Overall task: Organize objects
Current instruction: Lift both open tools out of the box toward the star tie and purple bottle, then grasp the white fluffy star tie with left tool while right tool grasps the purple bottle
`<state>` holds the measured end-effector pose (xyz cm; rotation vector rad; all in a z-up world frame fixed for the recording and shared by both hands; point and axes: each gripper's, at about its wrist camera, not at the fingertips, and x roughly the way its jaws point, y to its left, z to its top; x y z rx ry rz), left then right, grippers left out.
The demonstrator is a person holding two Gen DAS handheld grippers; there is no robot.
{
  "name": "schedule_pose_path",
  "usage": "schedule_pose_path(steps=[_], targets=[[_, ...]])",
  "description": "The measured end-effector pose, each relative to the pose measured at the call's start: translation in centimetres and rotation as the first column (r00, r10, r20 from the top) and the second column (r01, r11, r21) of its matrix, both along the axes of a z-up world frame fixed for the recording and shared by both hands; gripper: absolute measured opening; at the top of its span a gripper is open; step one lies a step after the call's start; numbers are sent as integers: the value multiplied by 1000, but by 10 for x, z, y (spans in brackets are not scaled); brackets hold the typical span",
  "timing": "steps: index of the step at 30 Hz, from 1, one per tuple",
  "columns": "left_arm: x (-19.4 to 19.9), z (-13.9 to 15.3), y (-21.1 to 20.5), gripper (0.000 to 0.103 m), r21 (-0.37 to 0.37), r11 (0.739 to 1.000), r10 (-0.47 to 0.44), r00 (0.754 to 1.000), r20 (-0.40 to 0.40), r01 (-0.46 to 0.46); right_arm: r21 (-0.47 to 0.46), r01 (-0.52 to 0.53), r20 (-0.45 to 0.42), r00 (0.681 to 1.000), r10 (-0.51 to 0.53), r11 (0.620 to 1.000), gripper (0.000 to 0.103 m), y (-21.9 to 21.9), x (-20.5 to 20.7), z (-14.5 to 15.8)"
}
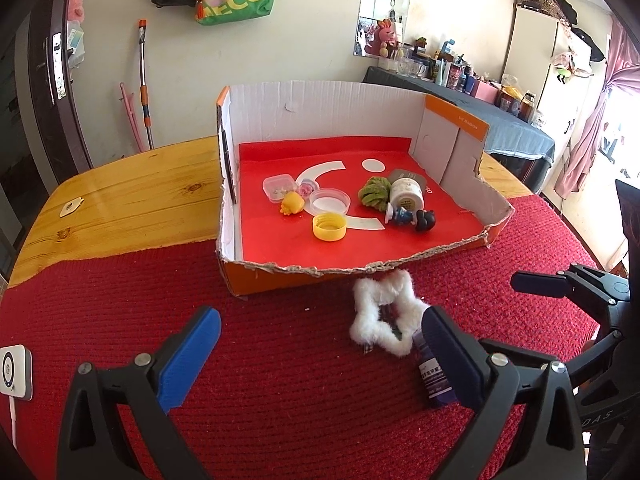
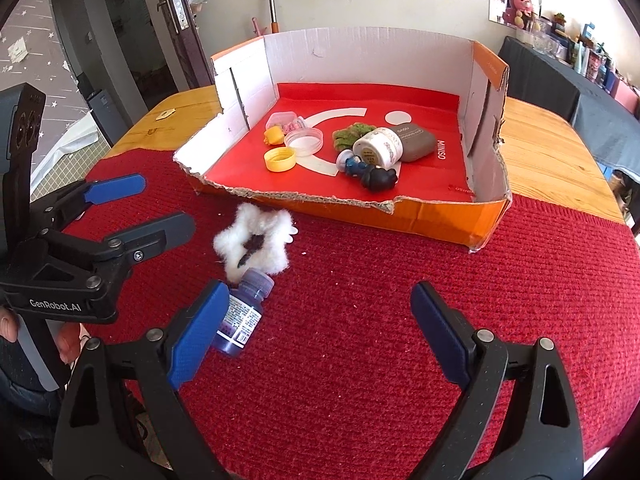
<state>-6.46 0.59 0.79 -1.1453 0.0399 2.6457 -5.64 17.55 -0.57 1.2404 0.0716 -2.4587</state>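
Two items left outside the orange cardboard tray w/ white inner walls and red liner (image 2: 448,220): small purple-tinted plastic bottle w/ printed label (image 2: 240,312) and white fluffy star-shaped hair clip (image 2: 256,246). Both lie on the red knitted cloth (image 2: 400,320), just in front of the tray's torn front edge, close together, possibly touching. Everything else (yellow cap, clear tubs, figurines, green scrunchie, tape roll) is already inside the tray.

L gripper (image 1: 320,344): jaws wide apart, nothing held. The bottle lies just outside its right finger in the left wrist view. R gripper (image 2: 320,320): jaws wide apart, empty; the bottle lies beside its left finger, outside the gap.

Step judged in hand: bottle pickup, prob. by R gripper.

Bottle orientation: lying on its side, long axis diagonal, cap end pointed toward the fluffy clip and tray, base toward the person.

For a clean grasp: gripper to be shifted left so the bottle sits centred betw. the pads, closing across the labelled body, perpendicular to the long axis. Round body is likely to roll if nudged on one side only. Fluff of the clip to be kept out of the jaws.
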Motion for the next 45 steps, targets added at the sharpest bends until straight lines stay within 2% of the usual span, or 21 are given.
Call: schedule_pose_path(steps=[18, 37, 45], targets=[[10, -7, -11, 103, -2, 1000, 9, 1000, 16, -9, 52, -74, 42, 996, 72, 996, 93, -37, 8, -32], [-1, -23, 3, 103, 8, 1000, -20, 998, 59, 20, 99, 90, -2, 996, -91, 991, 93, 15, -9, -27], [-6, -29, 8, 102, 1, 1000, -27, 997, 73, 27, 93, 41, 5, 999, -41, 995, 93, 12, -18, -29]])
